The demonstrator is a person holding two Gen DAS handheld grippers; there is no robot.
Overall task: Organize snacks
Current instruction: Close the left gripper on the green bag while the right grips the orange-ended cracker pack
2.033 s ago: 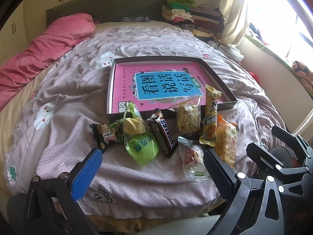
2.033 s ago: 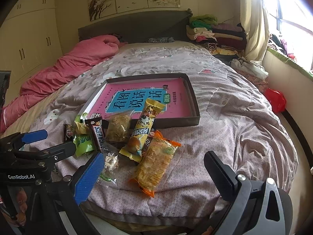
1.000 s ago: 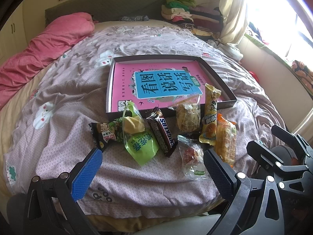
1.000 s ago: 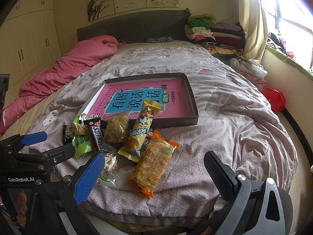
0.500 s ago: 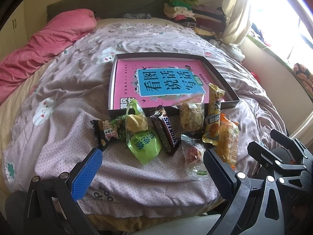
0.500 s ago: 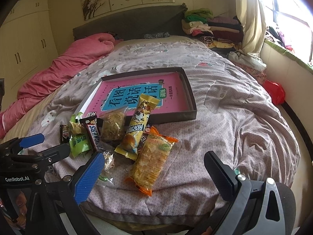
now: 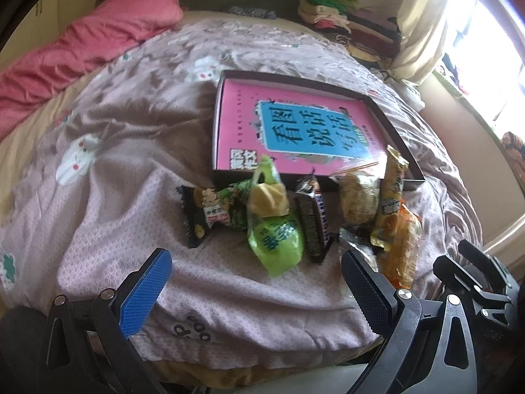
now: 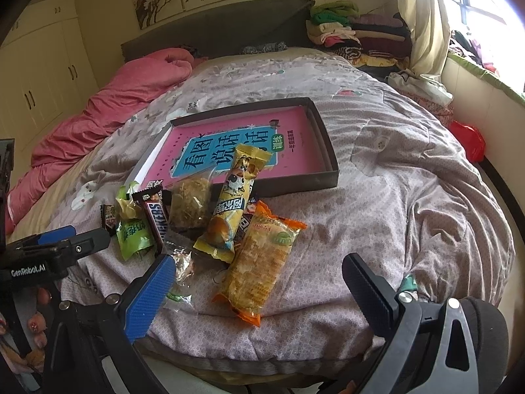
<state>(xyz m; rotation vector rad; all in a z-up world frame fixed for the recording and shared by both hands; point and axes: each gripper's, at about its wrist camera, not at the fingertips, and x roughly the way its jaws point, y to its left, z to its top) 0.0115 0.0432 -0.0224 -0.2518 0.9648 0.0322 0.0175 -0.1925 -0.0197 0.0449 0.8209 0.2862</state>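
My left gripper is spread wide and empty above the near edge of the bed; my right gripper is spread and empty too. The snacks lie in a loose row just ahead of both. From the right wrist, the orange packet sits at 12 o'clock, the yellow packet beyond it leaning on the tray rim, and the Snickers bar and green packet lie at 10 o'clock.
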